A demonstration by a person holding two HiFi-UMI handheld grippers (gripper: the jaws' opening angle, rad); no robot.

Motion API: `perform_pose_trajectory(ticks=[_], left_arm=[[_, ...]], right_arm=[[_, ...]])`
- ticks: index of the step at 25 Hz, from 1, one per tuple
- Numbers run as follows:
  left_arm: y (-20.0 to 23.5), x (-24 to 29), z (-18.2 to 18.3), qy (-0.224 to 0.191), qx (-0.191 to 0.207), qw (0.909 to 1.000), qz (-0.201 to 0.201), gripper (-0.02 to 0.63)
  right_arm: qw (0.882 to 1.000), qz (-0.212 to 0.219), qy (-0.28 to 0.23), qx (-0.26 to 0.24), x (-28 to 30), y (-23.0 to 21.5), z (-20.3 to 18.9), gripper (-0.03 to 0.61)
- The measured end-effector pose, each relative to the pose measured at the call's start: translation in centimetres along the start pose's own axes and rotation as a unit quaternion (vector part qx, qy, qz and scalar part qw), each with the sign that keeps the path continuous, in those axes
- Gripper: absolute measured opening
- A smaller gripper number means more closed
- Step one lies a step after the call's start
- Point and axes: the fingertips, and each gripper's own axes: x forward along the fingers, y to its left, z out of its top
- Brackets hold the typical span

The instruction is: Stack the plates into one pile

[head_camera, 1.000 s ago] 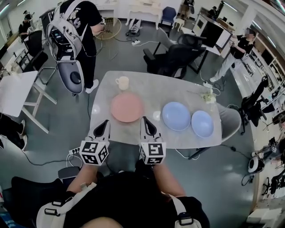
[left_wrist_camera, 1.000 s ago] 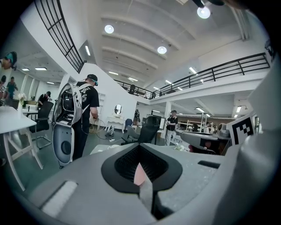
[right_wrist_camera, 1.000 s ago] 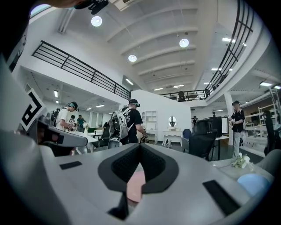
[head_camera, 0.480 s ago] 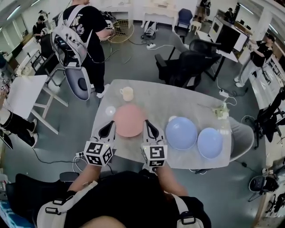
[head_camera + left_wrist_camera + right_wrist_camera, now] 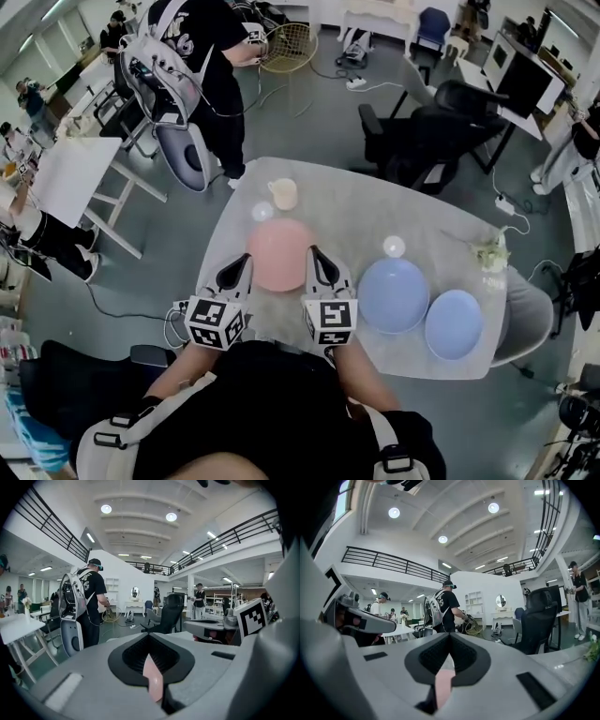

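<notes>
A big open workshop with a railed upper gallery surrounds a pale, marbled counter (image 5: 347, 211), with office chairs and a few people standing well off. On the counter three plates lie apart. A pink plate (image 5: 278, 251) sits near the person's edge. A larger blue plate (image 5: 394, 295) is off to its right, and a smaller blue plate (image 5: 454, 324) lies just beside that one. A cup (image 5: 283, 194) stands beyond the pink plate.

The left gripper (image 5: 236, 267) and the right gripper (image 5: 317, 258) point across the counter on either side of the pink plate's near rim. Each one's own view shows its jaws clenched together with nothing held. A pink sliver shows low in the slit between them, most likely the plate seen through the gap.

The plates look stiff, smooth and shallow, each with a low raised rim. Whether they are ceramic or plastic cannot be told, so they are best treated as breakable and set down gently. A glossy surface will probably slip under flat pads. The rim is the only place to take hold, and the jaws should bite well in over its lip. A single grip on one edge would likely let the plate droop, so a grip on opposite edges seems steadier. The jaws must open first.
</notes>
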Motion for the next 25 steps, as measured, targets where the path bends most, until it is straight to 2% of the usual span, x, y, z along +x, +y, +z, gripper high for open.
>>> perform_pose_trajectory(ticks=[4, 10, 11, 13, 20, 25], left_arm=[[1.3, 2.2, 0.9, -0.011, 0.007, 0.9997, -0.019, 0.003], [3.0, 2.3, 0.9, -0.016, -0.007, 0.9992, -0.034, 0.003], [3.3, 2.3, 0.7, -0.014, -0.008, 0.9992, -0.036, 0.003], [3.8, 2.3, 0.6, -0.012, -0.008, 0.9992, -0.039, 0.003], [5.5, 2.4, -0.2, -0.004, -0.008, 0.9993, -0.036, 0.003], [6.1, 2.3, -1.5, 0.009, -0.014, 0.9992, -0.035, 0.003]], right_arm=[[1.000, -0.029, 0.001, -0.006, 1.3, -1.1, 0.2, 0.009], [0.998, -0.063, 0.008, 0.001, 2.6, -1.9, -0.6, 0.011], [0.998, -0.068, 0.010, 0.003, 2.9, -2.0, -0.7, 0.022], [0.997, -0.077, 0.029, 0.010, 3.8, -2.5, -1.6, 0.114], [0.985, -0.089, 0.144, 0.024, 6.8, -3.8, -10.5, 0.127], [0.962, -0.089, 0.253, 0.054, 7.1, -4.2, -19.5, 0.127]])
